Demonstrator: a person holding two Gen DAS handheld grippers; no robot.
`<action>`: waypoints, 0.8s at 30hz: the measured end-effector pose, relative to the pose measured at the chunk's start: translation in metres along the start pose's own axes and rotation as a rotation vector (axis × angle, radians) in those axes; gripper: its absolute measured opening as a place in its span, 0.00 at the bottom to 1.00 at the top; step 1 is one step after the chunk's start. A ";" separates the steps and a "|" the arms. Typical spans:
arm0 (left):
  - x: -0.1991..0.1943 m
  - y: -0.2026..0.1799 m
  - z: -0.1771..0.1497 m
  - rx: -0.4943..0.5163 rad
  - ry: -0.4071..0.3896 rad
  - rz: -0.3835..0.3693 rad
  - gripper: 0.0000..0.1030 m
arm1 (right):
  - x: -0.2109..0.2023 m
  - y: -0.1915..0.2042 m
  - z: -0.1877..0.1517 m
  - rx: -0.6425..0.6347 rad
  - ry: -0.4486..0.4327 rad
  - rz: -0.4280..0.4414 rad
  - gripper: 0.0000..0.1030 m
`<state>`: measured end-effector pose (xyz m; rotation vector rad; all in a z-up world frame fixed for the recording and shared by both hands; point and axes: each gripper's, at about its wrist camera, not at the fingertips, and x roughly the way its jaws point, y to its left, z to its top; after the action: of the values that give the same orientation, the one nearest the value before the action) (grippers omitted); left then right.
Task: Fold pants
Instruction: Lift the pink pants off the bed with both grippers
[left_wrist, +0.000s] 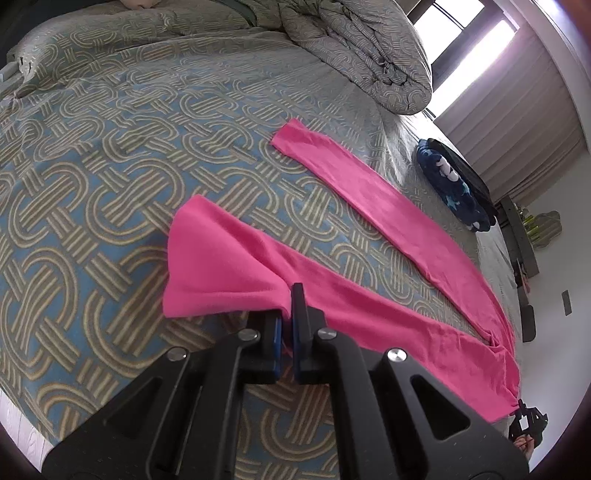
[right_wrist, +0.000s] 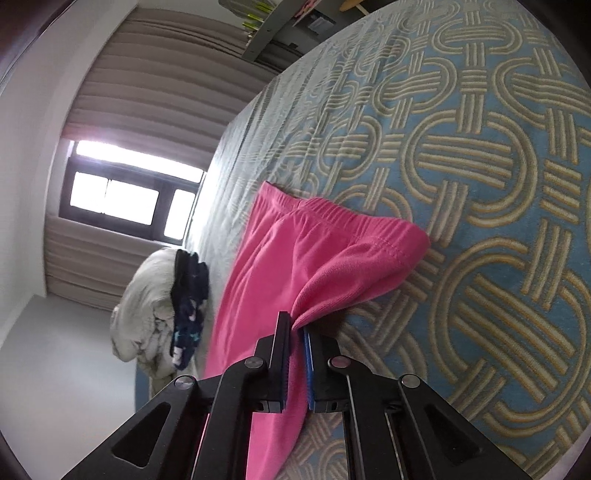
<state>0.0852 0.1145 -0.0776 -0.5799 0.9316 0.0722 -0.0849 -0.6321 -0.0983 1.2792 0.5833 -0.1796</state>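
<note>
Pink pants (left_wrist: 388, 314) lie spread on a patterned bed cover (left_wrist: 110, 166), legs apart in a V. My left gripper (left_wrist: 287, 314) is shut on the hem end of the near leg and lifts it a little off the bed. The far leg (left_wrist: 332, 166) lies flat. My right gripper (right_wrist: 295, 325) is shut on the pants (right_wrist: 314, 258) at the waist, near the elastic waistband (right_wrist: 332, 218), which is raised and folded over. The right gripper also shows small in the left wrist view (left_wrist: 526, 424) at the waist end.
A rolled duvet (left_wrist: 369, 55) lies at the far side of the bed. A dark blue patterned garment (left_wrist: 450, 188) and a white bundle (right_wrist: 144, 306) sit near the bed's edge by the window (right_wrist: 118, 195). Curtains and a shelf stand beyond the bed.
</note>
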 end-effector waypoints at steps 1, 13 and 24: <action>-0.001 -0.001 0.001 -0.002 -0.001 -0.008 0.05 | 0.000 0.000 0.000 0.009 0.002 0.012 0.05; -0.005 -0.011 0.017 0.010 -0.009 -0.054 0.05 | 0.003 0.014 0.004 0.058 0.025 0.123 0.05; -0.005 -0.030 0.042 0.020 -0.015 -0.098 0.05 | 0.017 0.054 0.010 0.040 0.038 0.172 0.05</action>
<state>0.1223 0.1116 -0.0415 -0.6043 0.8876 -0.0205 -0.0443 -0.6221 -0.0596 1.3670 0.5009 -0.0241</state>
